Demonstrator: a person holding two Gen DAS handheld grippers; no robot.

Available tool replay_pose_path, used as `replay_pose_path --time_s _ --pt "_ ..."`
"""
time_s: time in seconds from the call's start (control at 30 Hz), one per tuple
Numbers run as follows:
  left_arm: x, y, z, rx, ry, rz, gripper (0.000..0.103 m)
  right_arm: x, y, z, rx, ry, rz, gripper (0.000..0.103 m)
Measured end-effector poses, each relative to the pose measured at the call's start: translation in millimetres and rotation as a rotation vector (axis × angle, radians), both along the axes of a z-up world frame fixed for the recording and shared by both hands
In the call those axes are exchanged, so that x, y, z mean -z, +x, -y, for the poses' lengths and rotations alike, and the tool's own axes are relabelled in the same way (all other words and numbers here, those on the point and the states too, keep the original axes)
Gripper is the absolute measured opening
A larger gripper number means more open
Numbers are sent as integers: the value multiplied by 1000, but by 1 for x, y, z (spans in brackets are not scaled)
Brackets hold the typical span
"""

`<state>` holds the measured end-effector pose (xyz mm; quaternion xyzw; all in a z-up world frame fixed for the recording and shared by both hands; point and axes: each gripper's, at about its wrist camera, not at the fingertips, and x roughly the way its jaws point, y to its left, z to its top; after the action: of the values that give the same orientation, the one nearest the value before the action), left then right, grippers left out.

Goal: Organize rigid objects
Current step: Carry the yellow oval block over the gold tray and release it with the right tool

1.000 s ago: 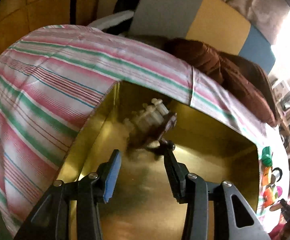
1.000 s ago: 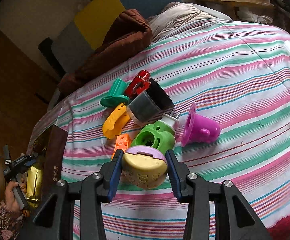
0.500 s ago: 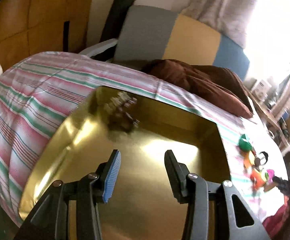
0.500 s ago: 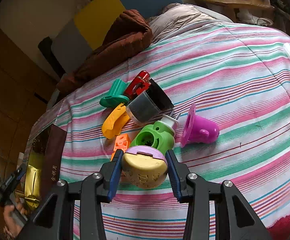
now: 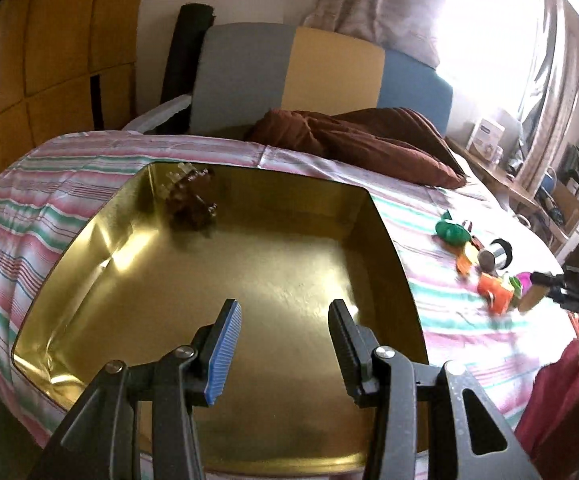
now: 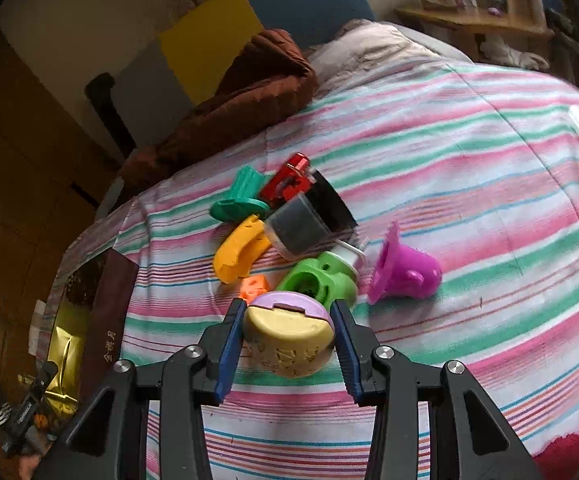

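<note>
Left wrist view: our left gripper [image 5: 285, 344] hangs above the gold box [image 5: 389, 240] with its jaws apart and nothing between them, so it is released. The box lies on the striped bed cover [image 5: 69, 168], and we judge it is the collecting place for the task. In its far left corner lies one dark brown object [image 5: 191, 204] with pale parts; it is too blurred for us to name. We think it lies there because the corner leaves the wide floor of the box free for the other pieces. Farther right in this view, beyond the box wall, the small pile of toys is seen, and beside it the tip of our other tool.

In the right wrist view we go again from left. At the left edge is the gold box with its dark red side. Near the middle lie the green flat-based piece [image 6: 241, 200], the red piece [image 6: 287, 184], the orange curved piece [image 6: 239, 248], the dark cup [image 6: 301, 228], a small orange block [image 6: 254, 286], the green round toy [image 6: 321, 280], and to the right the purple bell-shaped toy [image 6: 403, 270]. They lie close together, several touching.

Our right gripper [image 6: 287, 338] is clenched on the yellow and lilac round toy [image 6: 289, 332], one pad pressing on each side. We cannot tell if the toy is already lifted from the cover. We judge the hold is across the widest part so that the round body does not slip during the carry to the box.
</note>
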<state>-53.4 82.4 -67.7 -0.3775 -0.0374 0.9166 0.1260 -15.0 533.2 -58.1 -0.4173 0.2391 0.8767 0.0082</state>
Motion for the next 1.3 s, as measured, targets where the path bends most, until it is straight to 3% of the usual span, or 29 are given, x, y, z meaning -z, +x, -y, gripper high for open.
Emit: replay_pose_path --time_s 0.3,0.53,0.63,0.97,1.3 --pt "-4 10 12 -5 -10 -29 46 -12 -10 52 -112 -80 2 43" --pt "-7 16 34 -60 15 -39 46 -44 -42 151 -326 -117 -43 43" --pt "-9 17 37 -58 13 -46 47 -48 -67 204 -413 -122 -19 43" --pt "-9 17 59 -109 2 -23 47 -12 -140 322 -518 -69 110 43" --pt "-9 14 76 -127 63 -7 47 24 -188 350 -432 -52 210 43"
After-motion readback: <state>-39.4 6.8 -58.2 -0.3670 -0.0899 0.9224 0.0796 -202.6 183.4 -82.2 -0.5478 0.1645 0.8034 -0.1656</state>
